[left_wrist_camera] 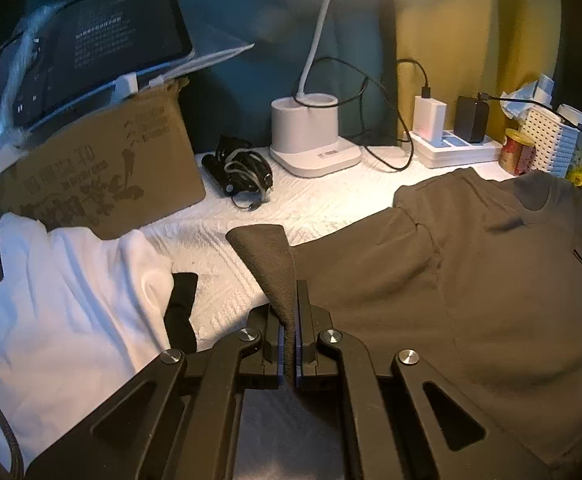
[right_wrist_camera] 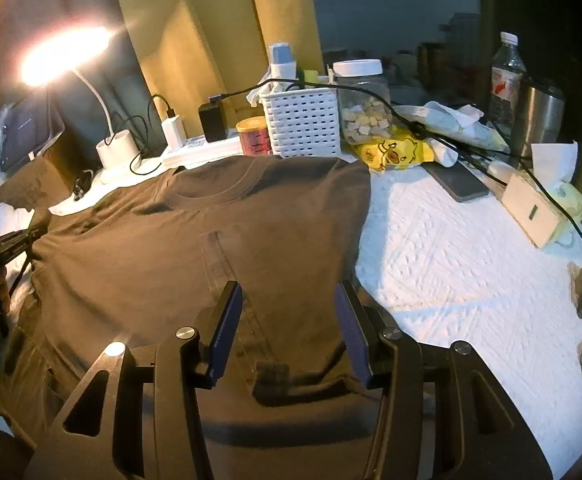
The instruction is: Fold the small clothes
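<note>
step: left gripper [left_wrist_camera: 289,328] clenching shirt [left_wrist_camera: 471,272] sleeve | right gripper [right_wrist_camera: 287,332] hovering released | next: carrying sleeve rightward across shirt

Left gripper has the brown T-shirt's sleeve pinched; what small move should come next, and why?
Probably carry the sleeve inward over the brown T-shirt. The left gripper is shut on it, while the right gripper hangs open above the shirt's body, gripping nothing.
</note>
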Available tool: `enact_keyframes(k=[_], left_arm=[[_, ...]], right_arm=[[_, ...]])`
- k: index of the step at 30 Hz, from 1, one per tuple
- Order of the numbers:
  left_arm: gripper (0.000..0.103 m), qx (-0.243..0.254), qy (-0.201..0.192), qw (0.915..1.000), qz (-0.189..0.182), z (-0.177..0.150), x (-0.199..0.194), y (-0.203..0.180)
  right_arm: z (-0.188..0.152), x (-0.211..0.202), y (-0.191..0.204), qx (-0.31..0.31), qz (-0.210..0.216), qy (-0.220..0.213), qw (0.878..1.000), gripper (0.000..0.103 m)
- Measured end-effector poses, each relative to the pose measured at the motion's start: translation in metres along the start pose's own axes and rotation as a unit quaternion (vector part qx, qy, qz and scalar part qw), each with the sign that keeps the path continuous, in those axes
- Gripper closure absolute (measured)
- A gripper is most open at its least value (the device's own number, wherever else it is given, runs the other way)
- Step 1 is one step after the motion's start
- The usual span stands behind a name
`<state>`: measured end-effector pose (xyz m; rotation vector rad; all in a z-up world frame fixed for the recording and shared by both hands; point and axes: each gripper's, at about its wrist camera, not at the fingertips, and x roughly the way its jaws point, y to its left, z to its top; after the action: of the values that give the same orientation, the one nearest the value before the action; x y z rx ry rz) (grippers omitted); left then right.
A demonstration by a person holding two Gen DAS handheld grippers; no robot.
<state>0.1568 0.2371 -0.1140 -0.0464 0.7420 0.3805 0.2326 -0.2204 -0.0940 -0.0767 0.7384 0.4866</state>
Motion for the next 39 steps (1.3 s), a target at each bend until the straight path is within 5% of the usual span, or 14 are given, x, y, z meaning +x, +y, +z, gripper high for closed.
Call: enact_keyframes(k=[14,32,35,37,39], left_arm=[[0.101,0.048,-0.019,0.9974,-0.051,0.019,-0.026,-0.062],[0.1,0.133,0.066,0.9755,-0.163,0.01,-0.005,-0.17],[0.084,0.129,0.078,0.9673,-0.204,0.008,-0.011,-0.174],[0.049,0.124,0.076,0.9639,-0.223,0.007,-0.02,-0.171],[0.044,0.108,0.073,0.9624,-0.239,0.008,-0.031,-0.162]], right_arm=[[-0.019,-0.017,-0.029,0.033,0.017,-0.014,0.999,0.052],[-0.047,-0.018,-0.044,0.049,0.041,0.002,0.998,0.052],[-0.045,-0.018,-0.043,0.048,0.041,0.001,0.998,0.052],[-0.045,-0.018,-0.043,0.047,0.041,0.0,0.998,0.052],[-0.044,-0.018,-0.041,0.046,0.041,0.0,0.998,0.052]])
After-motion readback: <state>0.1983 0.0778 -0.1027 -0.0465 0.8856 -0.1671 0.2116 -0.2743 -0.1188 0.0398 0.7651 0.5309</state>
